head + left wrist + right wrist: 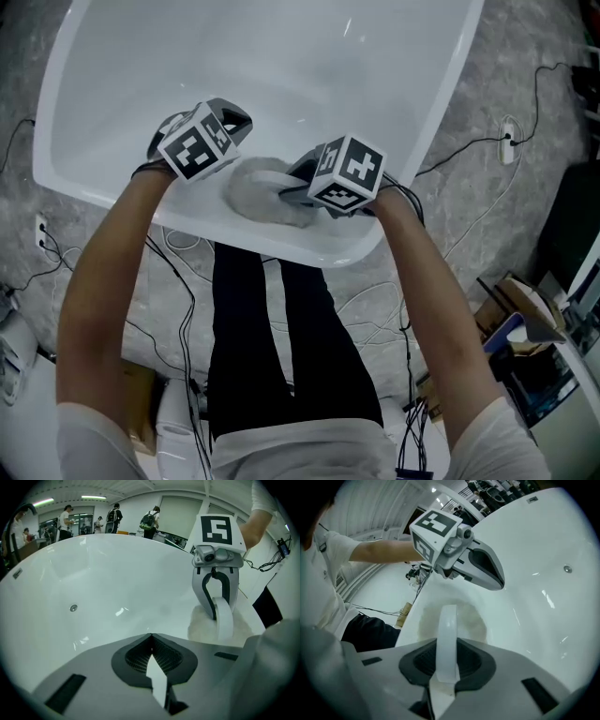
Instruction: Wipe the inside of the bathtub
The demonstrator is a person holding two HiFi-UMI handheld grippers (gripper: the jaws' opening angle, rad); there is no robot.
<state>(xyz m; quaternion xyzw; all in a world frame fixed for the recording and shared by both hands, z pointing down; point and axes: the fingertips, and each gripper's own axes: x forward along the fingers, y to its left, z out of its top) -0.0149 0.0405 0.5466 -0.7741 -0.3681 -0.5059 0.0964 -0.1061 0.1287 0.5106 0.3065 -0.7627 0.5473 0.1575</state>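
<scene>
Right claw (448,616) is closed to a narrow line, its tips pinching a pale cloth (255,192) that lies pressed on the wall of the white tub (281,66), just inside the near rim. Left claw (152,665) is closed too and holds nothing; it hovers just left of the cloth, pointing across the tub's inside. Below the tub are dark trousers (281,356) and cables (178,309) on a grey floor (525,122).

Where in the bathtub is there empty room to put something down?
The bathtub is bare from the cloth all the way to its far walls. The near end is crowded: the right gripper is on the cloth and the left gripper sits close beside it.
</scene>
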